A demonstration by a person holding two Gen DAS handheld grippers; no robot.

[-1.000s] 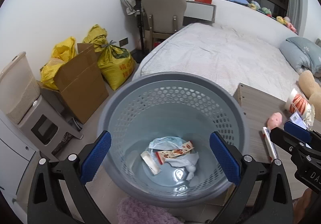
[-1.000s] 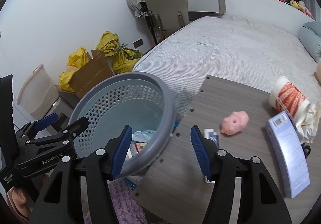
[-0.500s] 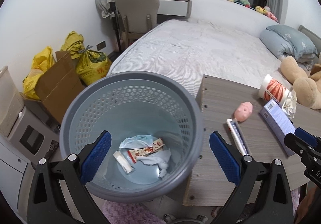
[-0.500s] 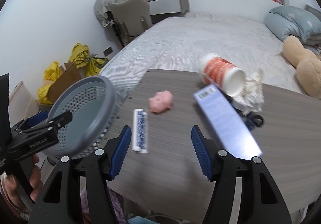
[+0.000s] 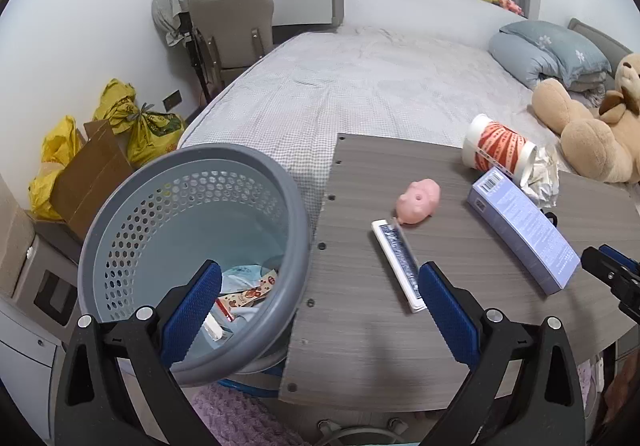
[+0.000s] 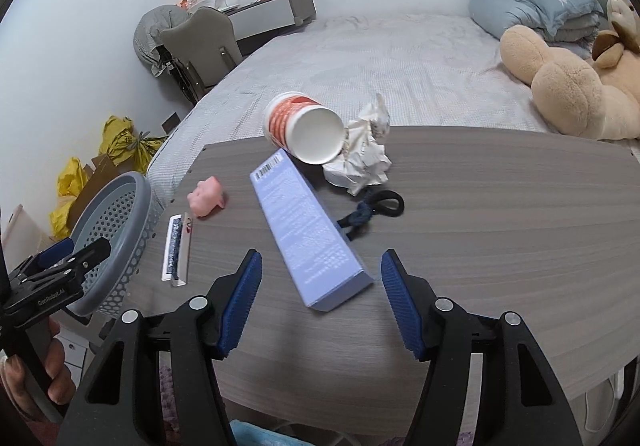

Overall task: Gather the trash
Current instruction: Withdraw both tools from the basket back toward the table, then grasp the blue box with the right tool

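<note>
On the grey wood table (image 6: pixel 500 214), a long lavender box (image 6: pixel 308 230) lies with its near end in line with the gap of my open right gripper (image 6: pixel 320 266), whose pads do not touch it. Behind the box, an orange-and-white paper cup (image 6: pixel 308 128) lies on its side against a crumpled paper ball (image 6: pixel 364 158). A flat strip pack (image 6: pixel 176 246) and a pink pig toy (image 6: pixel 208 196) lie further left. My left gripper (image 5: pixel 318 286) is open and empty, straddling the grey mesh basket's (image 5: pixel 192 246) rim and the table's left end. Several wrappers lie in the basket.
A black looped cord (image 6: pixel 372 210) lies right of the box. The bed (image 5: pixel 380 78) with a teddy bear (image 5: pixel 592 134) and a folded quilt runs behind the table. Yellow bags (image 5: pixel 152 126), a cardboard box and a chair (image 5: pixel 232 30) stand along the left wall.
Both grippers have swung right, from over the basket to over the table. The basket has slid to the left of both views, and the box now lies in front of the right gripper.
</note>
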